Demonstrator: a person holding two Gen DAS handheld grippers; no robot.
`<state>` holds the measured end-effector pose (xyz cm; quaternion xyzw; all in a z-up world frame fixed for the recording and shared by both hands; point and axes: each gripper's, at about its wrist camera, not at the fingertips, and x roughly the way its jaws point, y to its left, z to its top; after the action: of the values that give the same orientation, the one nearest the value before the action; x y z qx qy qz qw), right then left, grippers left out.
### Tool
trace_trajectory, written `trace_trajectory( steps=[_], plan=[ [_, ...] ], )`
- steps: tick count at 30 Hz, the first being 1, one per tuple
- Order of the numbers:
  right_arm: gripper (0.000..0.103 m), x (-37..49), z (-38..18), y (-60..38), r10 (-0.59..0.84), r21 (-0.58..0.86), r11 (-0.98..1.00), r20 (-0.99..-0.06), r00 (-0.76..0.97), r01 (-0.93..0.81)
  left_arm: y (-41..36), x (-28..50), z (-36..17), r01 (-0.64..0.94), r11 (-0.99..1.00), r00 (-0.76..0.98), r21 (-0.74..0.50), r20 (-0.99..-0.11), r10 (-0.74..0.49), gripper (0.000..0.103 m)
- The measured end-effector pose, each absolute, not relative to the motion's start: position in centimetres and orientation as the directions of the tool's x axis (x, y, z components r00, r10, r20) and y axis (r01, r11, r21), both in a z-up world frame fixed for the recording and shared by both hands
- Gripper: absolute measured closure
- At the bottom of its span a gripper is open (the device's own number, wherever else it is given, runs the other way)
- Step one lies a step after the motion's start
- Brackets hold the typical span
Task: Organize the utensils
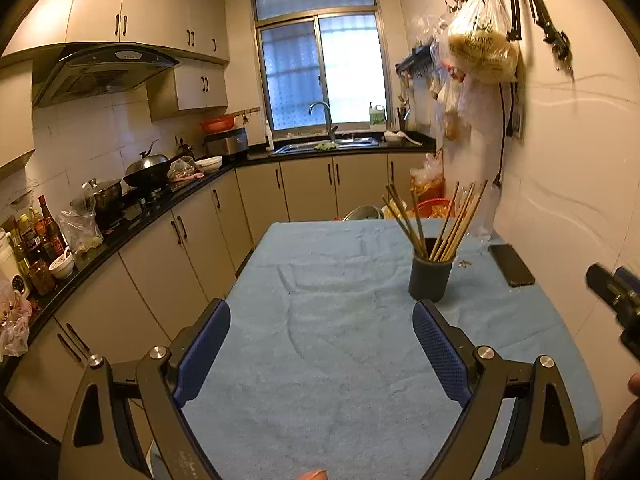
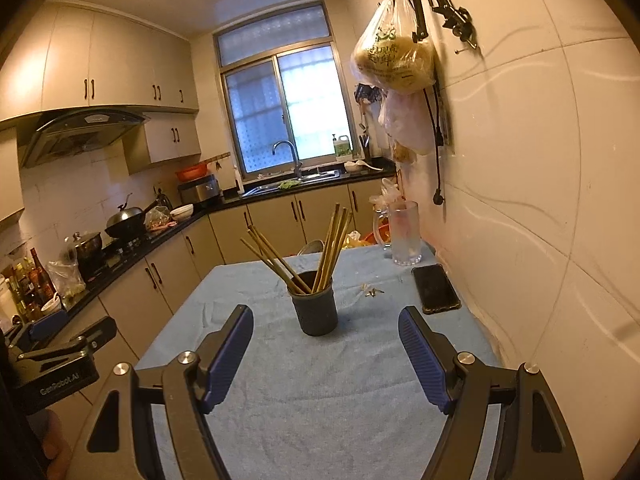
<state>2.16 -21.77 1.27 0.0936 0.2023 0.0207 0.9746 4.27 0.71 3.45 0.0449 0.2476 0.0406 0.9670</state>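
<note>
Looking along both grippers, I have a table (image 2: 248, 360) under a pale blue towel, its terry nap creased into soft folds. On the wall at two o'clock in the right view hangs a clear plastic bag (image 2: 394, 56) with green printed characters that I cannot read, holding something round and yellowish.

My right gripper (image 2: 326, 354) stands wide open with nothing between its ribbed blue pads, only cloth beneath. My left gripper (image 1: 322, 354) is likewise spread wide and empty over bare towel; in the right view its black body at nine o'clock carries pale lettering that looks like "GenRobot.AI", though I cannot make out every letter.

A frosted glass mug (image 2: 404, 234) with a handle stands at one o'clock on the table's far edge. A dark, flat phone (image 2: 435, 288) lies near the wall at two o'clock.

A dark, matte round cup (image 2: 315, 310) stands upright at twelve o'clock, just beyond my right pads. It holds the chopsticks (image 2: 334, 246), thin wooden sticks fanned in two leaning bunches. Small pale scraps (image 2: 372, 290) lie between cup and phone.
</note>
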Motion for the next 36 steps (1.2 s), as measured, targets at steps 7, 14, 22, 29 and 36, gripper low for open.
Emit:
trace_trajectory(
  steps=[7, 14, 22, 29, 36],
  plan=[
    [0.025, 2.6, 1.0, -21.6, 0.104, 0.205, 0.978, -0.407, 0.907, -0.020, 0.9, 4.4, 3.6, -0.050, 0.993, 0.874, 0.105, -0.476, 0.094, 0.010],
    [0.025, 2.6, 1.0, -21.2, 0.100, 0.187, 0.982, -0.413, 0.905, -0.024, 0.9, 4.1, 3.8, -0.034, 0.991, 0.884, 0.126, -0.458, 0.088, 0.010],
    [0.025, 2.2, 1.0, -20.4, 0.107, 0.179, 0.983, -0.395, 0.912, -0.038, 1.2, 5.2, 2.5, -0.011, 0.994, 0.854, 0.105, -0.517, 0.063, 0.010],
    [0.025, 3.6, 0.9, -19.9, 0.102, 0.158, 0.987, -0.410, 0.906, -0.040, 2.2, 6.0, 1.9, -0.040, 0.995, 0.840, 0.088, -0.536, 0.081, 0.010],
    [0.025, 4.2, 0.7, -19.3, 0.111, 0.160, 0.986, -0.418, 0.902, -0.048, 2.9, 6.5, 1.7, -0.035, 0.997, 0.835, 0.075, -0.546, 0.071, 0.010]
  ],
)
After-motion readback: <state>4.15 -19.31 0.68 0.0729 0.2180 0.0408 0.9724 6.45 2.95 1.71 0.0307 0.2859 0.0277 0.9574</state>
